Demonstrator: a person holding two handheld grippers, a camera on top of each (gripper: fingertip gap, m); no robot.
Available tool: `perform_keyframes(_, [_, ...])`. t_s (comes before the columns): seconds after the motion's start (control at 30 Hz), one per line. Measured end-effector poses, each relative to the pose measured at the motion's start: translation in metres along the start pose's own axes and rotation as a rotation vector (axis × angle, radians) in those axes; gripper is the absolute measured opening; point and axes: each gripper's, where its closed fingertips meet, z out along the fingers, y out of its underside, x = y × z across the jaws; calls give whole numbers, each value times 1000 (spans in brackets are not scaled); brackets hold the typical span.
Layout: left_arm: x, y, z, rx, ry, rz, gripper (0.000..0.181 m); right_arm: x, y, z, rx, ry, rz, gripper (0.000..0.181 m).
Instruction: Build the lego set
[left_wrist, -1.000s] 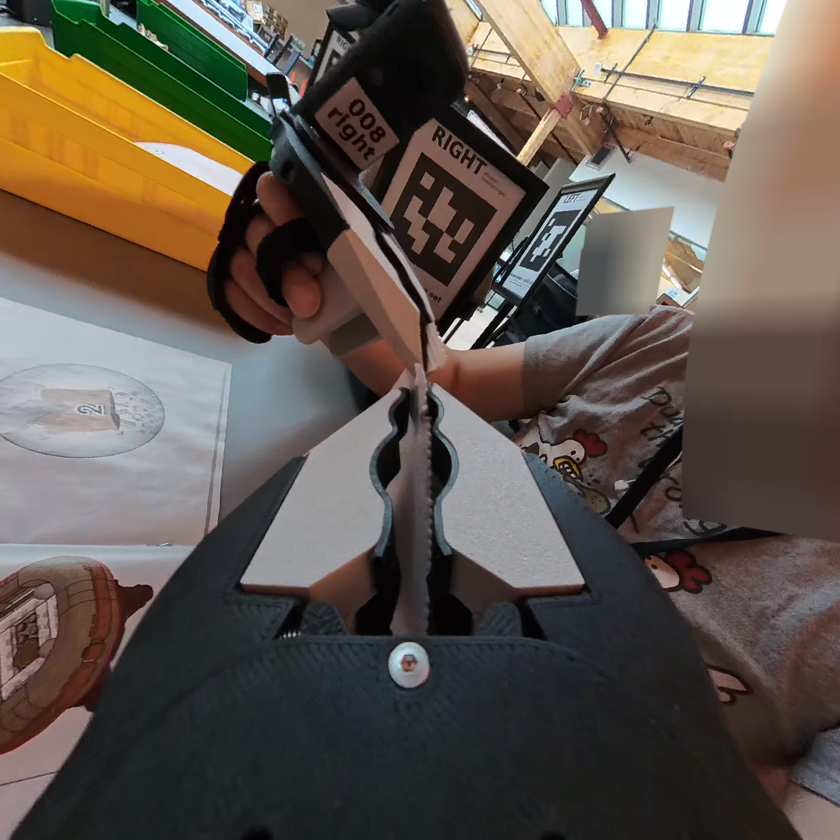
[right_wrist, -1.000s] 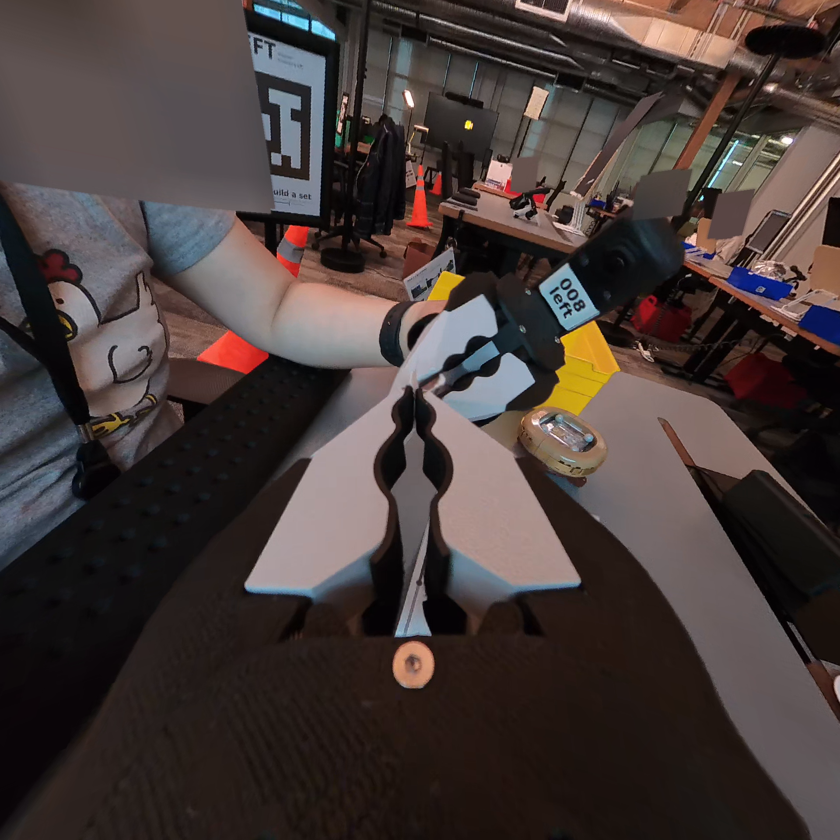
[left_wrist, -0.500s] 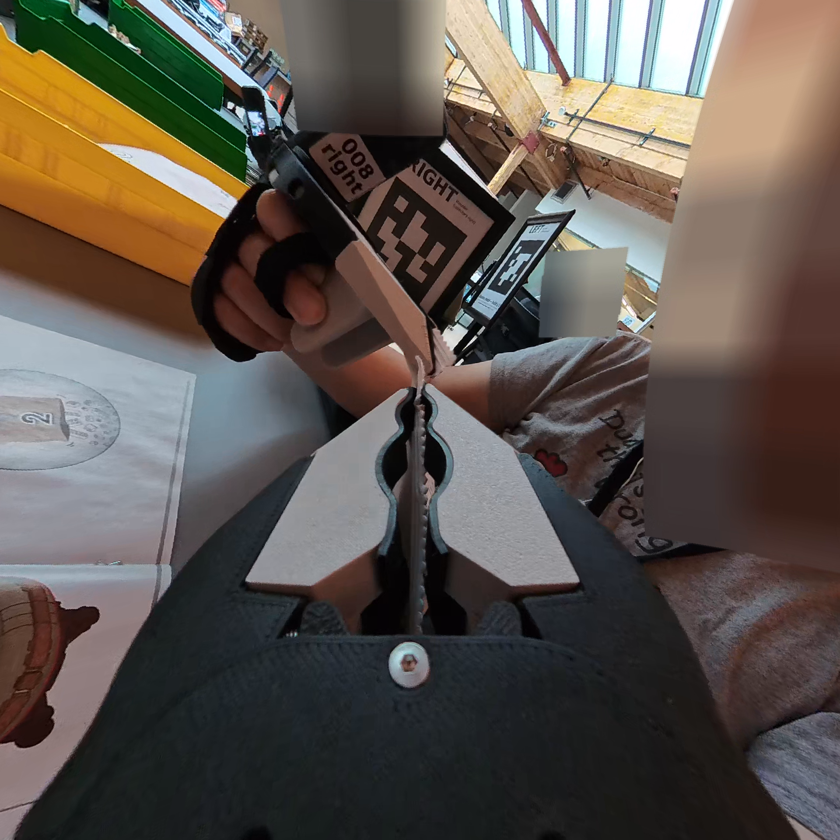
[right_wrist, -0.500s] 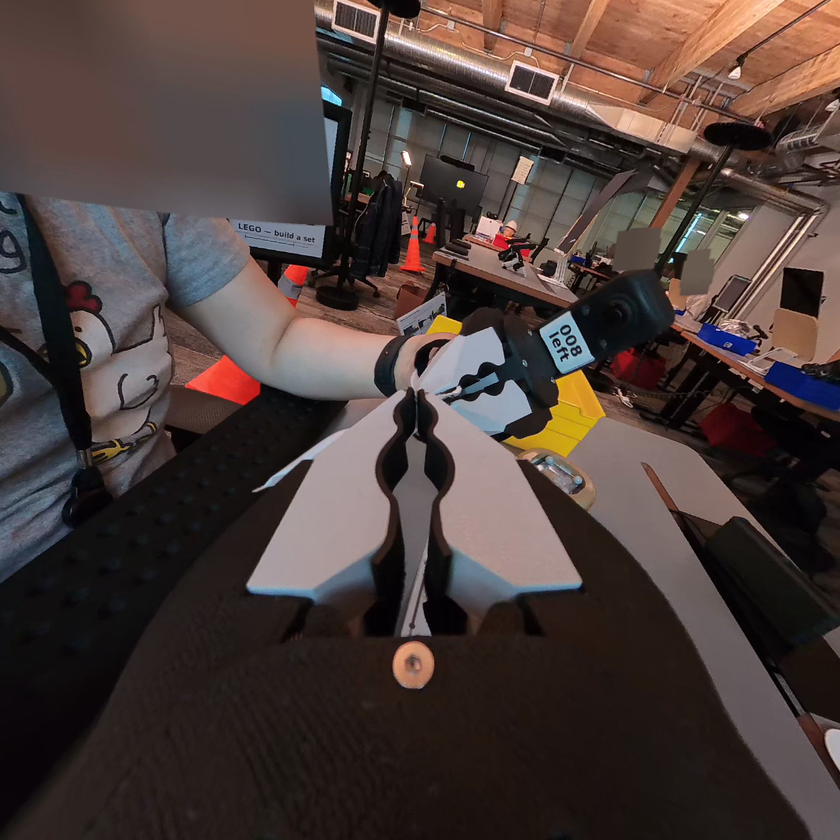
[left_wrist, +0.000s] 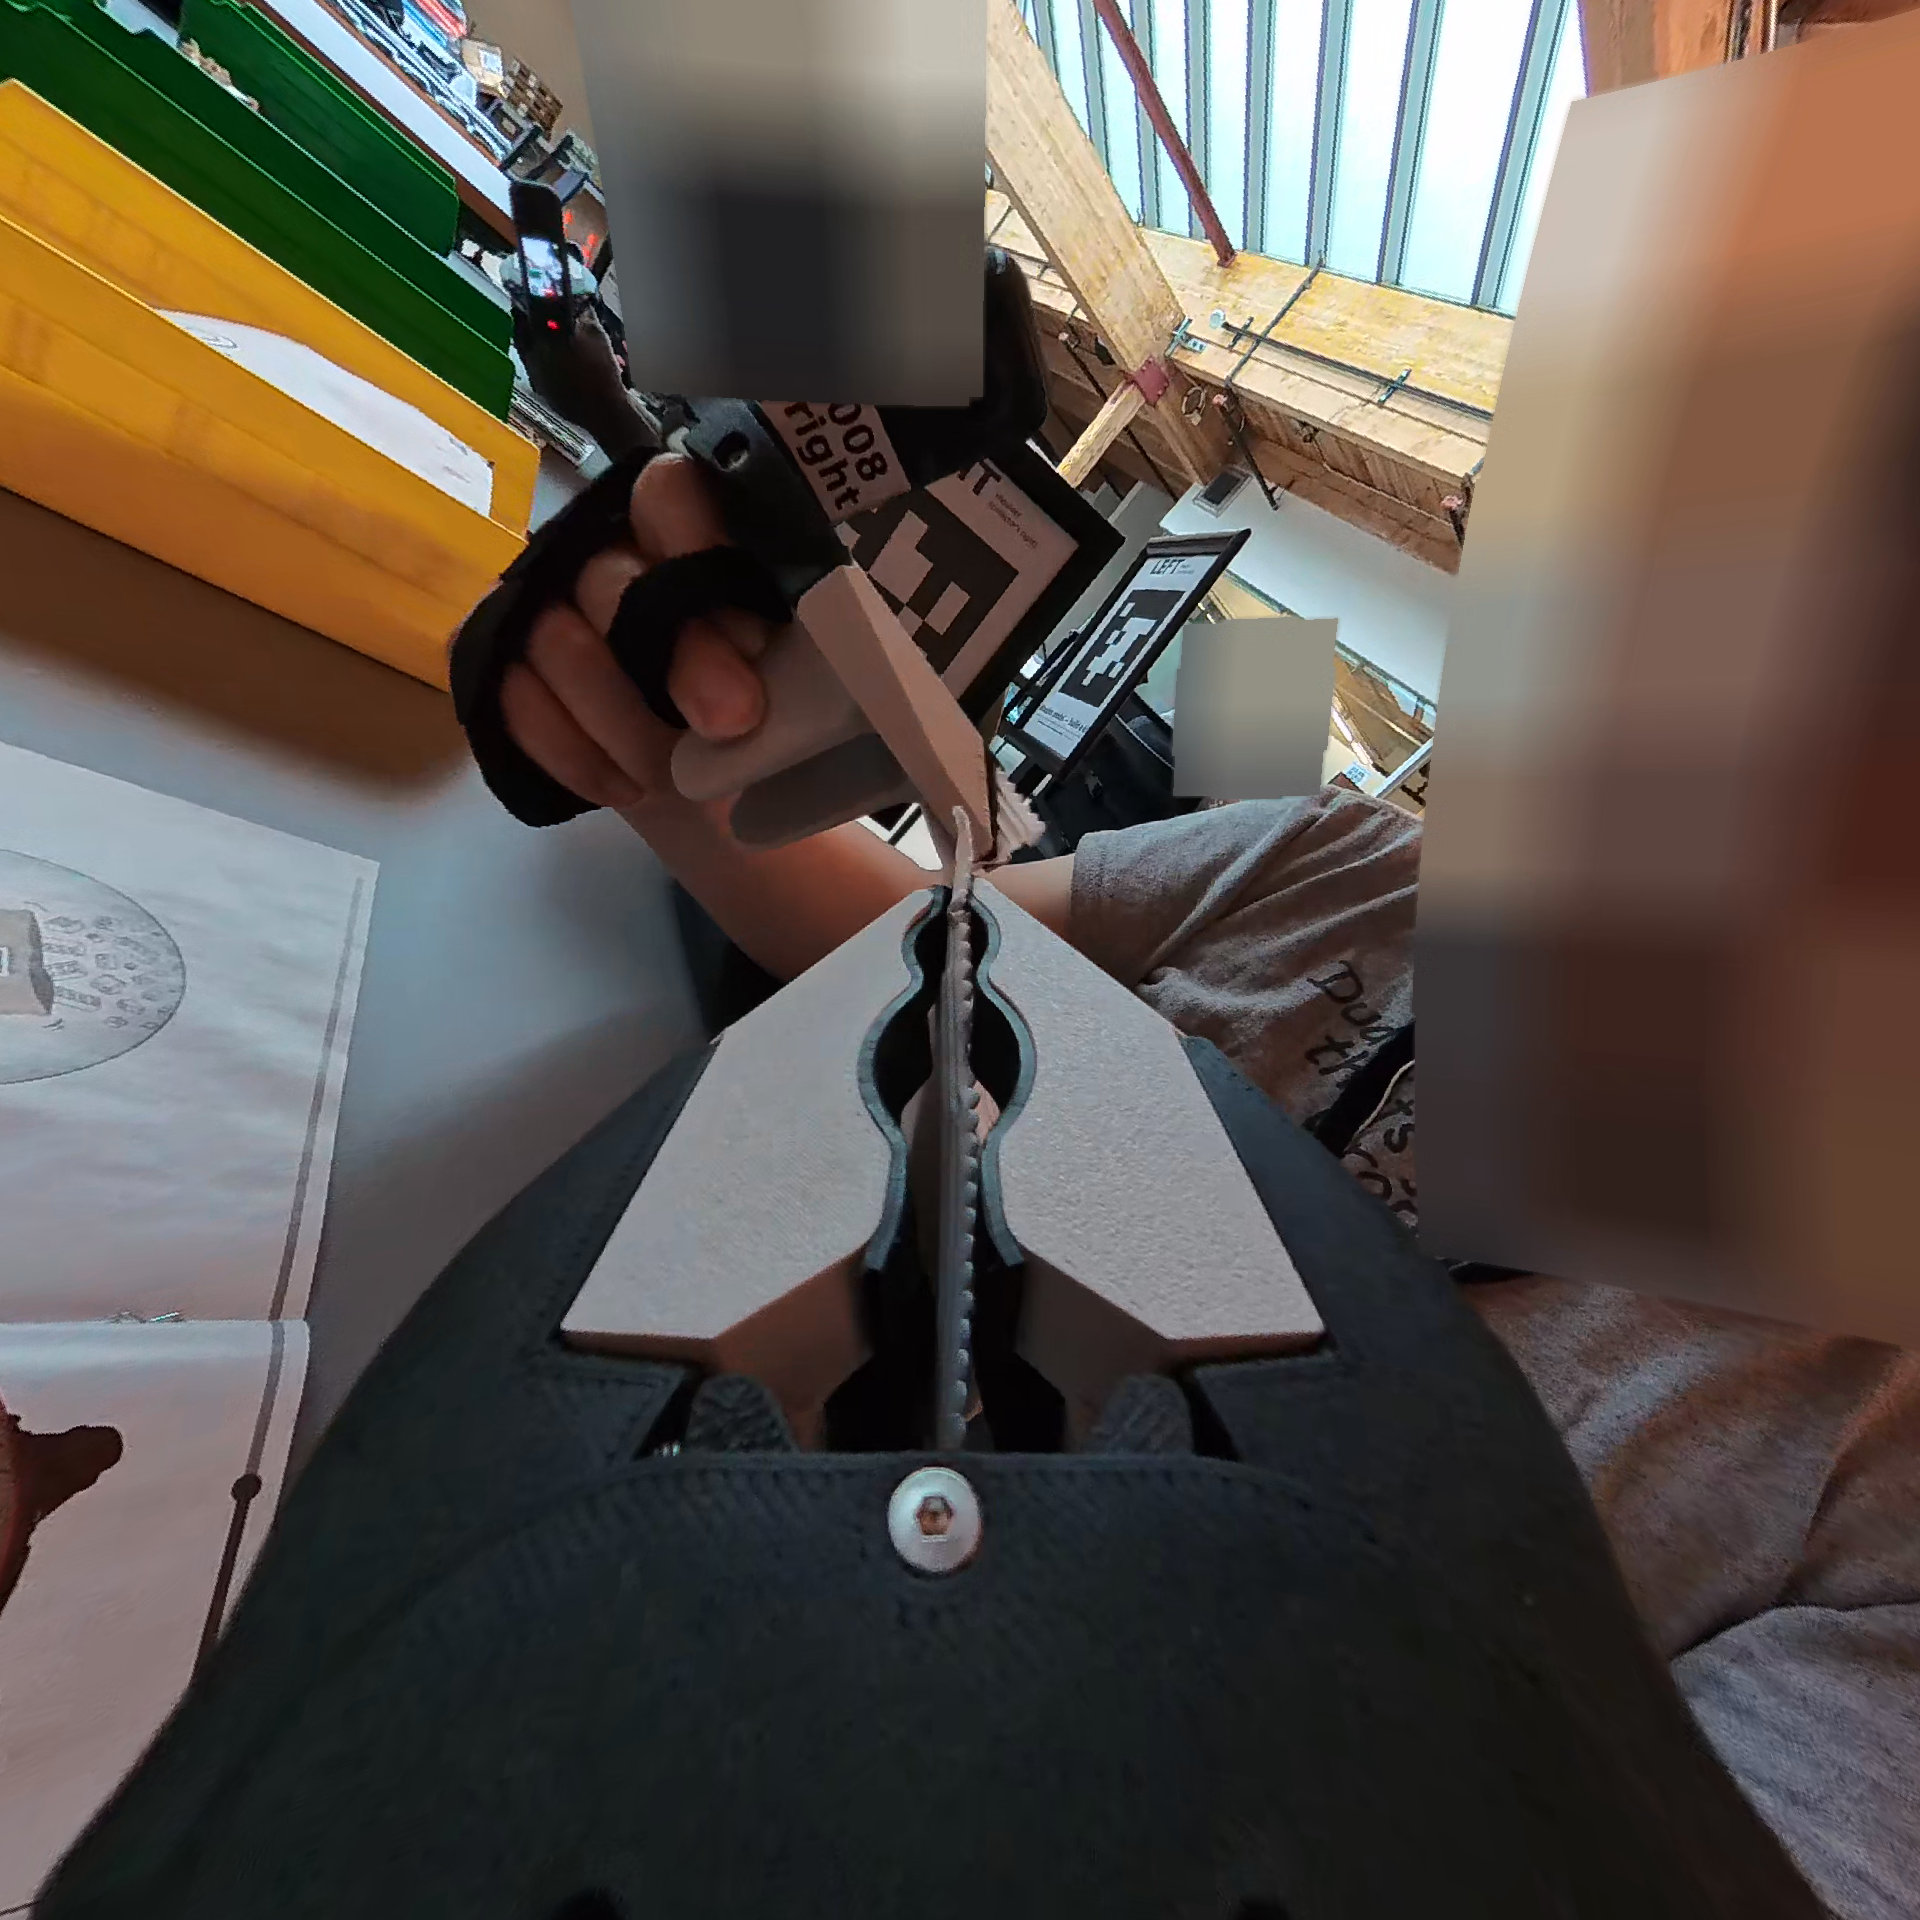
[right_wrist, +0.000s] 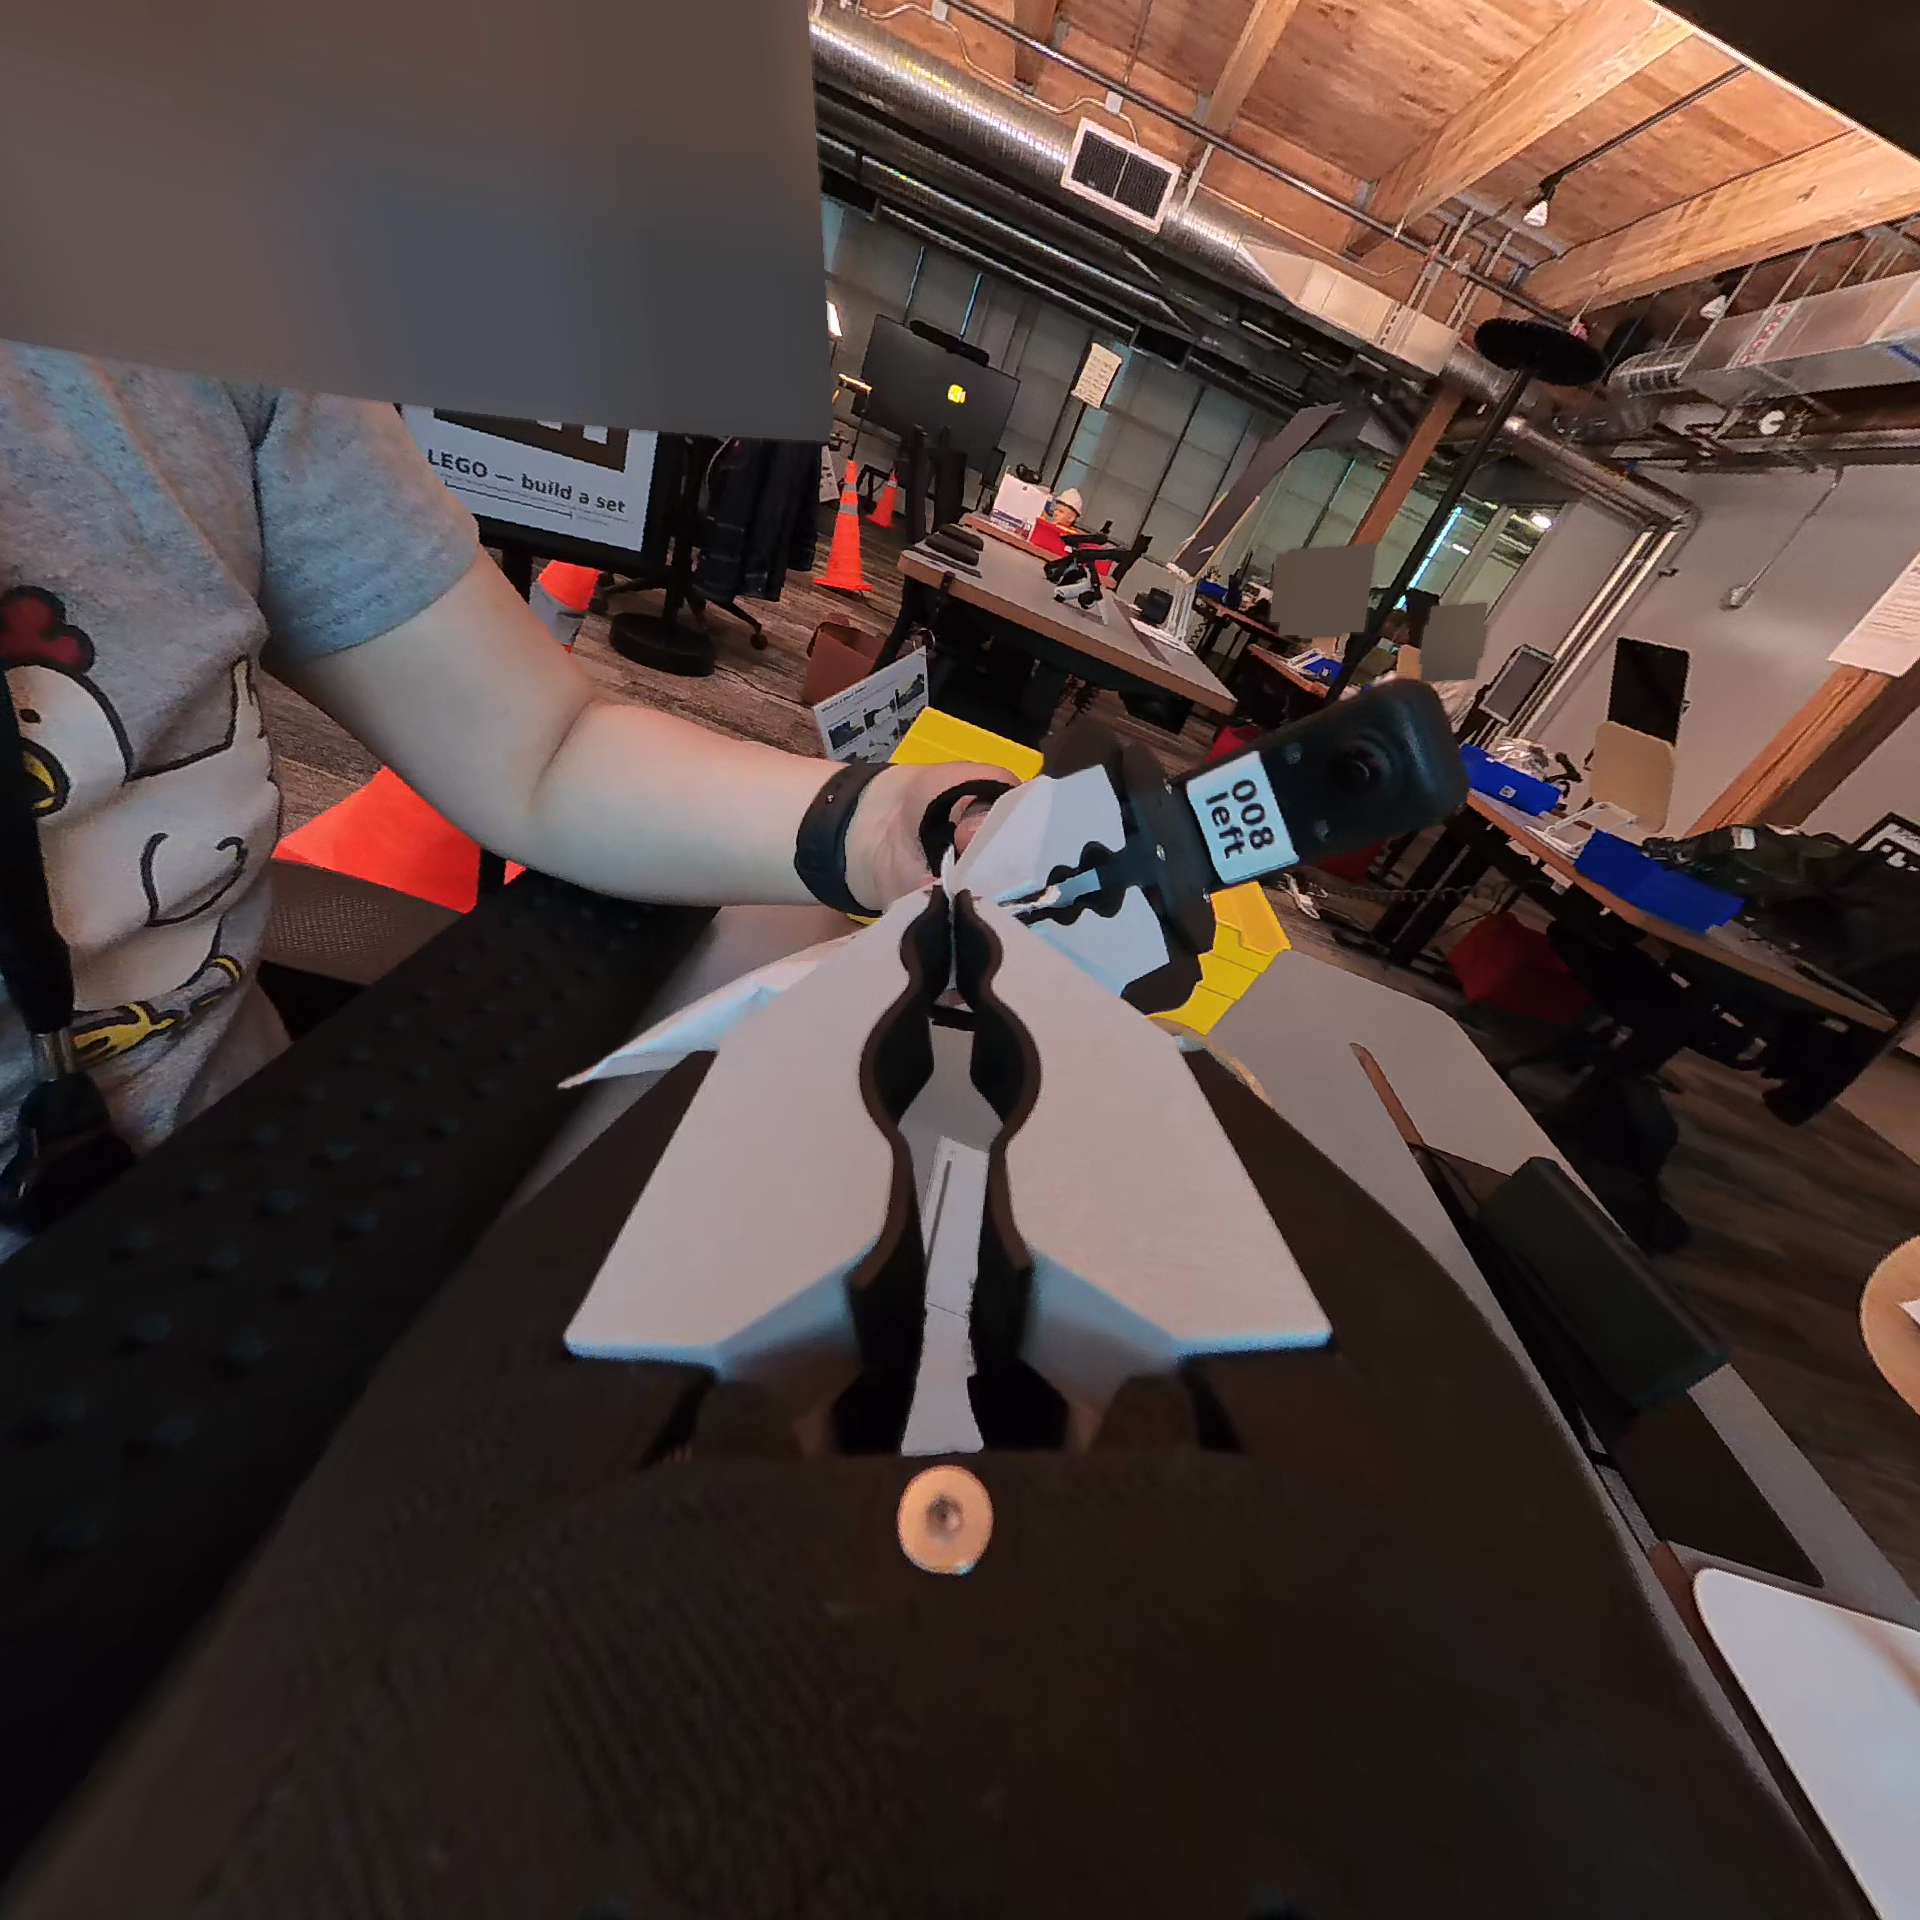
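A white paper bag with a saw-toothed edge (left_wrist: 954, 1195) is pinched between both grippers and held up in the air near the person's chest. My left gripper (left_wrist: 956, 904) is shut on it, and the toothed edge runs down between its fingers. My right gripper (left_wrist: 982, 821) meets it tip to tip from above and grips the same edge. In the right wrist view my right gripper (right_wrist: 951, 904) is shut on the bag (right_wrist: 707, 1029), which fans out to its left. The left gripper (right_wrist: 1023, 899) pinches the paper just beyond. What the bag holds is hidden.
An open instruction booklet (left_wrist: 156, 1039) lies on the grey table (left_wrist: 499, 935) at the left. Yellow bins (left_wrist: 208, 436) and green bins (left_wrist: 312, 156) stand behind it. In the right wrist view a yellow bin (right_wrist: 1236, 935) and a dark box (right_wrist: 1590, 1288) sit to the right. My two grippers' fingertips are within a few centimetres of each other.
Both grippers have risen and tilted up together with the bag. The round tan model seen under the left gripper is now hidden. More paper shows to the left of the right gripper.
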Motion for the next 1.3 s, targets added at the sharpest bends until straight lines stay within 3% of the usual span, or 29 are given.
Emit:
perform_keyframes(0.37, [0,6,6,-37,-14,55,0,-7,1,-5,24,-72,57,0])
perform_keyframes(1.0, [3,1,7,-17,17,7,0,-8,-2,-6,-109,63,-120,0])
perform_keyframes(1.17, [7,0,9,-3,39,-8,0,-9,-7,-7,-36,38,-76,0])
perform_keyframes(1.3, [12,-7,11,47,40,-13,0,-5,-15,-11,160,-18,65,0])
